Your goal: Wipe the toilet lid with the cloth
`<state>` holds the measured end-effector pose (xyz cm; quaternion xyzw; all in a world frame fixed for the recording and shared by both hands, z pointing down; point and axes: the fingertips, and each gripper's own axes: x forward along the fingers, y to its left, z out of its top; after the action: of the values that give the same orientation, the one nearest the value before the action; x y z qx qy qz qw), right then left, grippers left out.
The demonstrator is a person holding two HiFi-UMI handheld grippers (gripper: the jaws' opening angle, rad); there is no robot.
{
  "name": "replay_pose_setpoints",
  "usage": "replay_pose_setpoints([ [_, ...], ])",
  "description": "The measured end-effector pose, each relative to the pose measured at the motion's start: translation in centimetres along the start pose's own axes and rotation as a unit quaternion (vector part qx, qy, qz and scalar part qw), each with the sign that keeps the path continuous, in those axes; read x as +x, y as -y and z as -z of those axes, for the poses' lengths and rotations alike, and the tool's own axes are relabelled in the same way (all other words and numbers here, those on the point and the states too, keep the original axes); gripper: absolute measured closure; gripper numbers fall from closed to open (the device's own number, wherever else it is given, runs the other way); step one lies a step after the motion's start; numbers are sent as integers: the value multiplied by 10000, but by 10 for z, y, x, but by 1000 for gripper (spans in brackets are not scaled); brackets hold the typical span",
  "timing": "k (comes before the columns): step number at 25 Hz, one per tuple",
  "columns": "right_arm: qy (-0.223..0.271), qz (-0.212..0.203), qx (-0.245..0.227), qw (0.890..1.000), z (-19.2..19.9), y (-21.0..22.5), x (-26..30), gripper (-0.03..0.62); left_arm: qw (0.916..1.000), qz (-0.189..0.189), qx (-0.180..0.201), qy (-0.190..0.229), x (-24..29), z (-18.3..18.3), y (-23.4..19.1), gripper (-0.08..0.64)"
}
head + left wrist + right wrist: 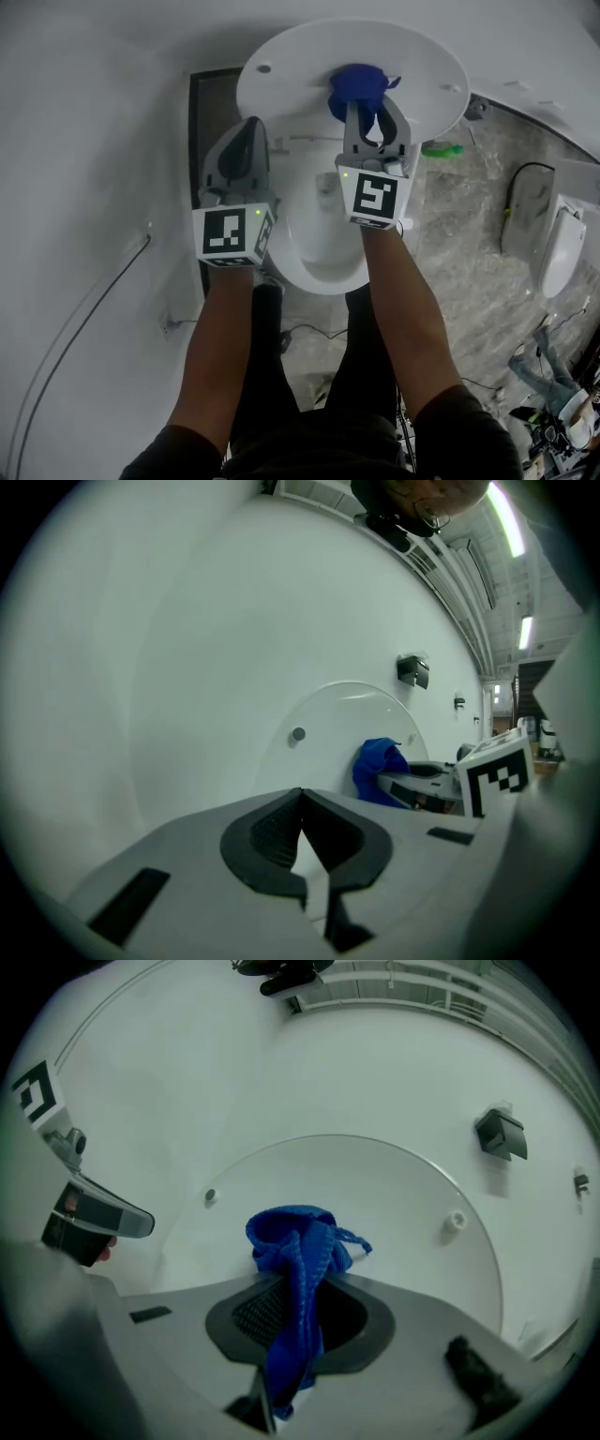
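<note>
The cloth (298,1260) is clamped in the right tool (367,111): its two jaws are closed on a narrow strip of the fabric, and the rest of it bunches into a wad that sticks out past the jaw tips. In the head view the wad sits on the upper middle of the raised lid (300,56), a little right of centre, and it appears to touch the lid's face; the left gripper view shows it against that face as well. The cloth's long axis runs along the tool: from the wad at the tips, the strip passes back between the pads and its loose end hangs out behind them, toward the camera. The wad points at the lid. The cloth is deep blue with a knitted, ribbed weave, crumpled and folded over itself, and a thin loop (354,1238) juts from its right side. The lid is a white, glossy disc standing upright against a curved white wall (94,141), with two small round bumpers (456,1221) on its face. The left tool (251,127) has its jaws together with nothing between them; it is left of the cloth and apart from it, near the lid's lower left edge above the bowl (323,253).
</note>
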<state>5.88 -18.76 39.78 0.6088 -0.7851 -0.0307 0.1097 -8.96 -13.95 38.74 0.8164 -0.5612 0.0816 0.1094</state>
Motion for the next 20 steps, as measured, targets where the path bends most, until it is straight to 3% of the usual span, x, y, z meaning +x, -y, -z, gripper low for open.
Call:
replay_pose_setpoints([
  [12,-196,785,-10,9967,29,106,-41,525,9987,494,43,-143,45,6,83,551],
  [20,-98,885,22,9960,28,118,-66,525,9991,403,28,-126,40,13,82,551],
])
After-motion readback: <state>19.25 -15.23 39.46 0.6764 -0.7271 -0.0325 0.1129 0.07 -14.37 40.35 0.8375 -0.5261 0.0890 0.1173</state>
